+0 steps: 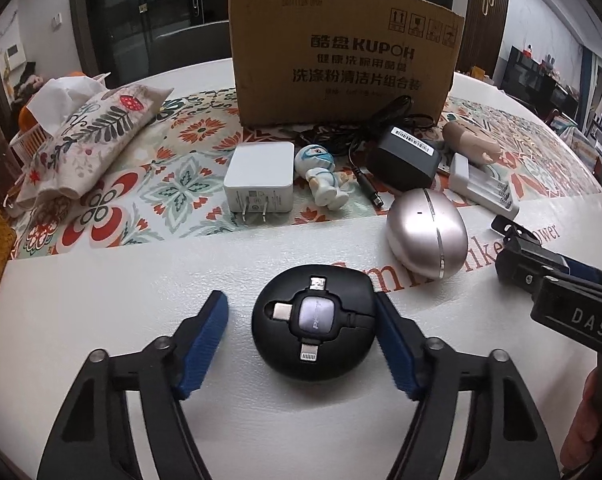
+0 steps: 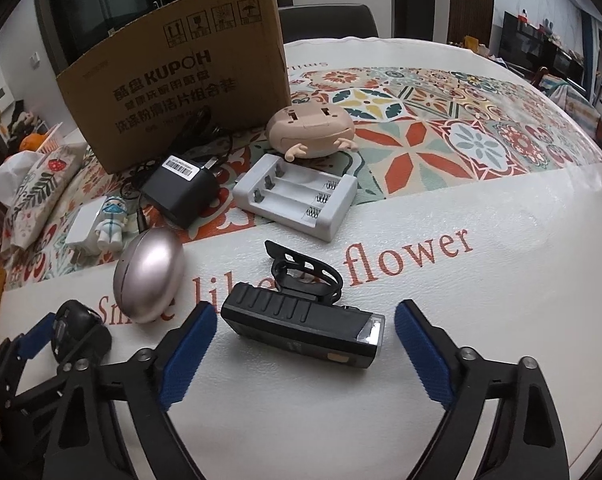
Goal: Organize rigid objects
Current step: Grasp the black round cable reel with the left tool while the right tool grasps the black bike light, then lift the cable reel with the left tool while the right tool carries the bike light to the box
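The cardboard box point(image 1: 347, 54) hides the surface point(image 1: 101, 280) behind it; its interior cannot be seen. The cable point(image 1: 353, 128) of the black adapter point(image 1: 405, 156) is partly covered by the adapter body. In the left wrist view, the bike light point(image 1: 541, 264) is largely hidden behind the right claw's housing. In the right wrist view, the round cable reel point(image 2: 71, 330) is partly covered by the left claw point(image 2: 61, 340), and the white plug point(image 2: 83, 224) sits half behind the small figurine point(image 2: 111, 220). The small print on the box is blurred.
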Available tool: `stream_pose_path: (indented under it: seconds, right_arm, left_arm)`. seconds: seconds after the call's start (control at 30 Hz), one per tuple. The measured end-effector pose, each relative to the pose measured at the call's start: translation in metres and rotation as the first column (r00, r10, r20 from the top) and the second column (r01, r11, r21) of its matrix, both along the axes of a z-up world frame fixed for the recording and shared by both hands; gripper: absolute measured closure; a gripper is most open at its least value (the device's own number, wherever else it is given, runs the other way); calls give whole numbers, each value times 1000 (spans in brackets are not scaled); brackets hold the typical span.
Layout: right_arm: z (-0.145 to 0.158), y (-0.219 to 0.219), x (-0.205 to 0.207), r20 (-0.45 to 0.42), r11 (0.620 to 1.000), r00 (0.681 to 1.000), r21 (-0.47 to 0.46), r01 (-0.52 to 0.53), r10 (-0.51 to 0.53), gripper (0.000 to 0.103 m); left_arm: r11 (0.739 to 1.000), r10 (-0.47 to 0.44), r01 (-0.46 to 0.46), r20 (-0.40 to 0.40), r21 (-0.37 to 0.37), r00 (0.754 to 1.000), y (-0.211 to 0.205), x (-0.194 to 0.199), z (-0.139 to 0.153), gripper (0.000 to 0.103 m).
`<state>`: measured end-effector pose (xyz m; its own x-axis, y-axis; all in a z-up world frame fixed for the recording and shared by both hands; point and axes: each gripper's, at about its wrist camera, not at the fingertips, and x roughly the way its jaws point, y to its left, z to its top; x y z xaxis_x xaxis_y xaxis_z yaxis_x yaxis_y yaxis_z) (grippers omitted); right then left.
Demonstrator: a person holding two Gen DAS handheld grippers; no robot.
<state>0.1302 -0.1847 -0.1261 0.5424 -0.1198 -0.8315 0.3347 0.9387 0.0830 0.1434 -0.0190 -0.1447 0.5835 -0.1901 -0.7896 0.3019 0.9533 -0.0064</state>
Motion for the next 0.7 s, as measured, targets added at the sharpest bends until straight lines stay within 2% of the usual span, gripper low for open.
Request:
stream_pose_path:
  seconds: [0.07,0.13,0.4,0.7]
  right_arm:
    - [-1,0,0,2,1000,1000,2,-2,2,21]
    - [0,-1,0,11,1000,1000,-1,-7,7,25]
    - [1,2,-5,17,999,999,-7,-46,46,28]
    - [18,11,-13,84,994,991,-45,-98,102,28]
  left_arm:
    - [1000,1,-1,5,-1,1000,-1,0,1,45]
    - [1000,0,0,7,-4,1000,-1,0,1,49]
    - [1000,18,-18,1,-15,1000,0,-4,3,49]
    - [998,35,-35,10,-47,999,3,-10,14,49]
